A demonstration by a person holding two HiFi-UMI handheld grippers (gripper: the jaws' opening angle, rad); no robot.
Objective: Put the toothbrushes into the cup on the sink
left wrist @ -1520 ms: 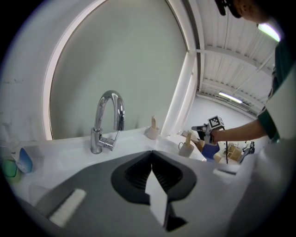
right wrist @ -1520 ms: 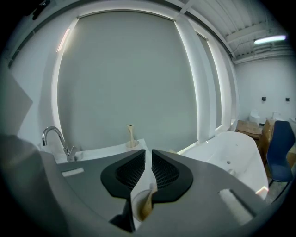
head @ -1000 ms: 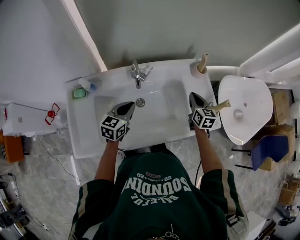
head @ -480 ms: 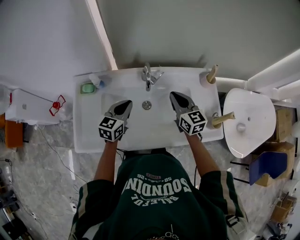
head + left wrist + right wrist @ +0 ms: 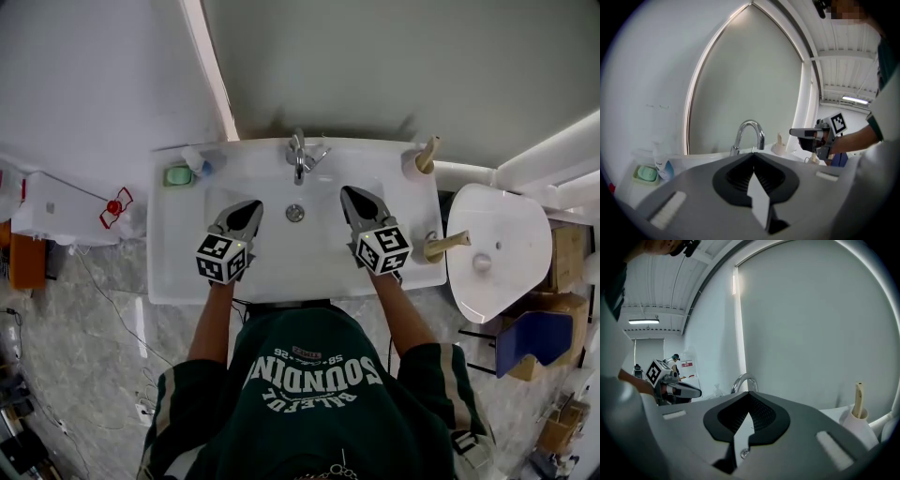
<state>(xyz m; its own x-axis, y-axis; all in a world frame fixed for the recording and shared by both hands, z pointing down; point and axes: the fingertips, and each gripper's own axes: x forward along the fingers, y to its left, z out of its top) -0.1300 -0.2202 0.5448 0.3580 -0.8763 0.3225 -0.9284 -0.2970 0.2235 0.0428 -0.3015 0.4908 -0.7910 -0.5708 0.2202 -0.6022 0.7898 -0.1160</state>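
Sink: white, set against the back wall, seen from above. Contents, left to right.

- Back left corner: green soap dish, with a small bottle just beside it on the right.
- Left gripper: over the basin's left half and well clear of both toothbrushes. Its claw is pressed together with nothing between the jaws, as its own view confirms. Marker cube toward the front edge.
- Back edge, centre: chrome faucet, its spout curving over the basin. The drain lies in the basin below it, between the two grippers.
- Right gripper: over the basin's right half, pointing toward the back edge. Its claw is pressed together and empty. Marker cube toward the front edge.
- Back right corner: pale cup, upright. One toothbrush with a beige handle stands in it, leaning slightly.
- Right edge, toward the front: second toothbrush, also beige, outside the cup. Its handle juts out past the rim to the right. It is near the right gripper's cube but apart from it.

Beside the sink, right: a rounded white fixture, separate from the sink.
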